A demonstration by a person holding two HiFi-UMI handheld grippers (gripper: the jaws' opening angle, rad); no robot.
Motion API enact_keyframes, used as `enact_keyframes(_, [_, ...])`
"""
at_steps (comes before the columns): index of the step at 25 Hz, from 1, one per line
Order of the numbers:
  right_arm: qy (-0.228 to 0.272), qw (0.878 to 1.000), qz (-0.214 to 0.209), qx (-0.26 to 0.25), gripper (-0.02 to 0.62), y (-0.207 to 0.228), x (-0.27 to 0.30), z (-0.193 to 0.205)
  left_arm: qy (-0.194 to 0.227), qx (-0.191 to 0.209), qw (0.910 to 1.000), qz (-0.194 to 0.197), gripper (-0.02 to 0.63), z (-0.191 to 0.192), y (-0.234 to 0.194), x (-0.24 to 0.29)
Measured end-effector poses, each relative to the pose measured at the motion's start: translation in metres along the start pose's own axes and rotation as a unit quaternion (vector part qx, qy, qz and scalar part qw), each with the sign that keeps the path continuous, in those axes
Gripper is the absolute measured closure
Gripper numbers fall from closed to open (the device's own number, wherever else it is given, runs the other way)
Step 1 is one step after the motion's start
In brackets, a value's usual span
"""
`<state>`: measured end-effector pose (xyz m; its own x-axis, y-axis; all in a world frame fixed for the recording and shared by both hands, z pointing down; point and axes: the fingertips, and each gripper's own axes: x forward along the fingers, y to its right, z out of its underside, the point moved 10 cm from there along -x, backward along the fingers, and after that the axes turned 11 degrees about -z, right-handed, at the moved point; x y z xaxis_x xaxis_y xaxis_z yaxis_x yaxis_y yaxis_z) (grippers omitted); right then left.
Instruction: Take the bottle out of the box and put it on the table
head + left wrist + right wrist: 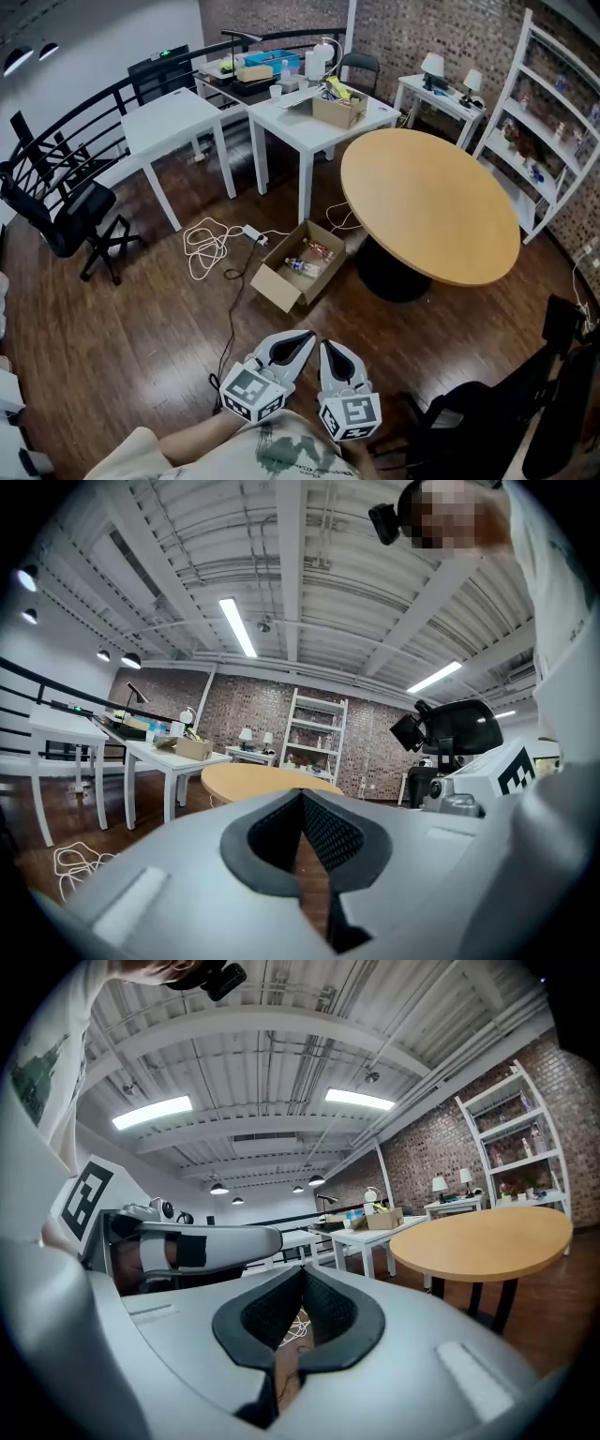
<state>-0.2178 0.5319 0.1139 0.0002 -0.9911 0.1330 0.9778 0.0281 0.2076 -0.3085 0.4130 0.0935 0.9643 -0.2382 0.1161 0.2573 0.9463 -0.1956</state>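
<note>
Dark wooden floor runs across the room, and a brick wall (422, 37) closes the far side at 12 o'clock. Near the middle of the head view an open cardboard box (281, 286) sits on the floor with its flaps spread, just off the 8 o'clock edge of the round wooden surface (431, 202). Bottles (303, 266) lie on their sides inside the box; they are too small to count. A white cable (208, 246) is coiled on the floor at 9 o'clock of the box, and a black office chair (66, 220) stands further out the same way. At 12 o'clock of the box a white square surface (319, 117) carries a smaller carton (339, 110). A white shelf unit (548, 131) leans on the brick wall at 2 o'clock.

Both grippers hang at 6 o'clock of the head view, side by side near the person's body, well apart from the box and aimed toward it. The left gripper (306, 337) has its jaws closed tip to tip with nothing between them. The right gripper (330, 347) has its jaws pressed together too, and they are empty as well.
</note>
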Motion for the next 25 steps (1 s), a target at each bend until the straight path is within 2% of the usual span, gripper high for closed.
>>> enact_keyframes(8, [-0.020,1.000,0.011,-0.007,0.595,0.029,0.043,-0.003,-0.004,-0.017,0.9997,0.014,0.609,0.002,-0.037,0.045])
enact_keyframes(17, [-0.026,0.999,0.028,-0.007,0.595,0.066,0.116,-0.028,-0.010,-0.021,0.9991,0.037,0.609,-0.024,-0.094,0.111])
enact_keyframes(25, [-0.046,0.998,0.029,-0.015,0.595,0.088,0.185,-0.044,-0.010,-0.038,0.9985,0.037,0.609,-0.039,-0.156,0.153])
